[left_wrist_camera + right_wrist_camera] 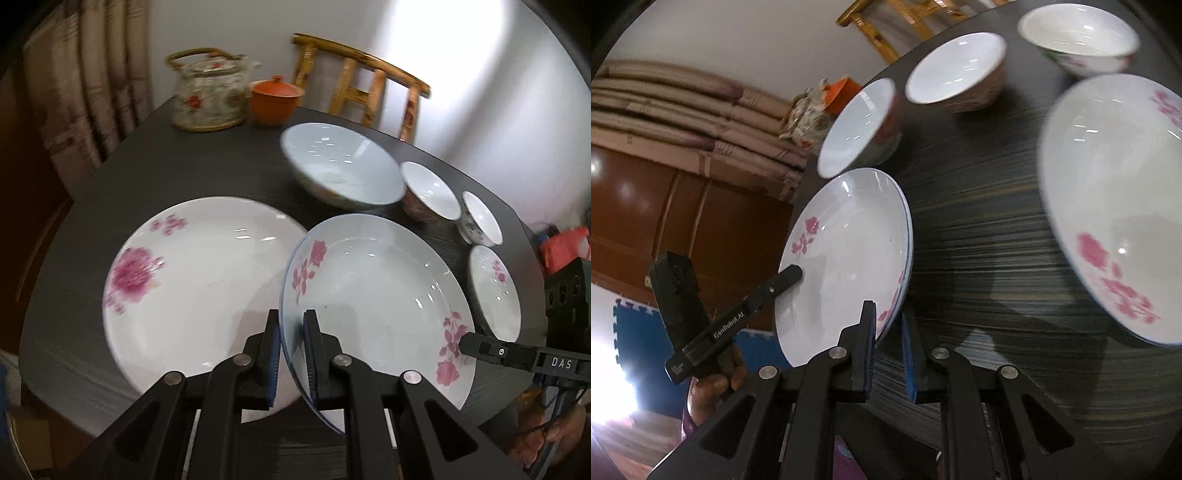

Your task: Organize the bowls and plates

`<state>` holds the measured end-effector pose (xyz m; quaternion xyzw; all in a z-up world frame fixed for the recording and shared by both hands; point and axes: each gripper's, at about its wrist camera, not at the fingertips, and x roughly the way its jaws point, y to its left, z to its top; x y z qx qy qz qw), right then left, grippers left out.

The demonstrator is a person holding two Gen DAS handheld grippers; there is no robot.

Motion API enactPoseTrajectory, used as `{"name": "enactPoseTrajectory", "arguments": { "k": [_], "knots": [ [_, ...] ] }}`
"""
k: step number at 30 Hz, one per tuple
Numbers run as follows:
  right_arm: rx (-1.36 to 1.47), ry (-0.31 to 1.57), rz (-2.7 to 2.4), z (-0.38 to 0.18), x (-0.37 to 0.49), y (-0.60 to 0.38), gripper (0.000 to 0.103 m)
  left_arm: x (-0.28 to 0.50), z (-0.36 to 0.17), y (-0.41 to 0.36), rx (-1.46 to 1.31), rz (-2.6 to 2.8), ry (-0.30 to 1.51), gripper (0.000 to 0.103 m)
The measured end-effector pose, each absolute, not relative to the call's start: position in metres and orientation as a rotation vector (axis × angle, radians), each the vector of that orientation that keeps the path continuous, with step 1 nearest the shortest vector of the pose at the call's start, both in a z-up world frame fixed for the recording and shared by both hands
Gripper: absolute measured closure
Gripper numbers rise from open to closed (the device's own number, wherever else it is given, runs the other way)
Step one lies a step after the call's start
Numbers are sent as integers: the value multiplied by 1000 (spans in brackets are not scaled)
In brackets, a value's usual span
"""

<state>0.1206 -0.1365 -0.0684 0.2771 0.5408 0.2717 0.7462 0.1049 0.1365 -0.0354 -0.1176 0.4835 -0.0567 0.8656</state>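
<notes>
Plates and bowls sit spread over the dark desk [207, 158], so stacking like with like seems the aim. I hold the blue-rimmed plate [376, 295] lifted and tilted, its left edge overlapping the big flat plate [192, 288] that lies on the desk; my guess is that I am carrying it across to nest it there, and two grips on opposite rims keep so wide and slick a dish from swinging.

My left tongs [291, 321] are nearly closed, pinching the plate's near-left rim between the blue pads, one finger above the plate and one beneath. In the right wrist view my right tongs [888, 312] straddle the opposite rim, by the pink rose print; the gap is narrow and the left pad appears to press the rim, so I judge them clamped on the plate, though the far pad's contact is hidden by the edge.

Beyond, a large bowl [340, 166] stands by two smaller bowls [430, 192] [480, 221], and a small floral dish [495, 291] lies just right of the held plate. A glass teapot [210, 92] and an orange lidded cup [275, 98] stand at the far edge, before a wooden chair [365, 81]. Motion blur softens the right view.
</notes>
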Motion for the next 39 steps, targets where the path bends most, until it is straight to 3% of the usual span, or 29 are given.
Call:
{"name": "enactPoseTrajectory", "arguments": {
  "k": [19,33,35,37,39],
  "knots": [
    [445,1224,645,-63,151,-57,89,96,-64,194,-329,23,1025,86],
    [369,1247,649,-58,169,-27,89,98,-65,200,-220,121,1021,86],
    [376,1255,651,-60,171,-26,89,97,-58,201,-187,169,997,84],
    [360,1256,647,-60,170,-24,90,94,-48,201,-150,210,954,72],
    [352,1264,648,-63,168,-21,90,92,-43,202,-133,225,924,71]
  ]
}}
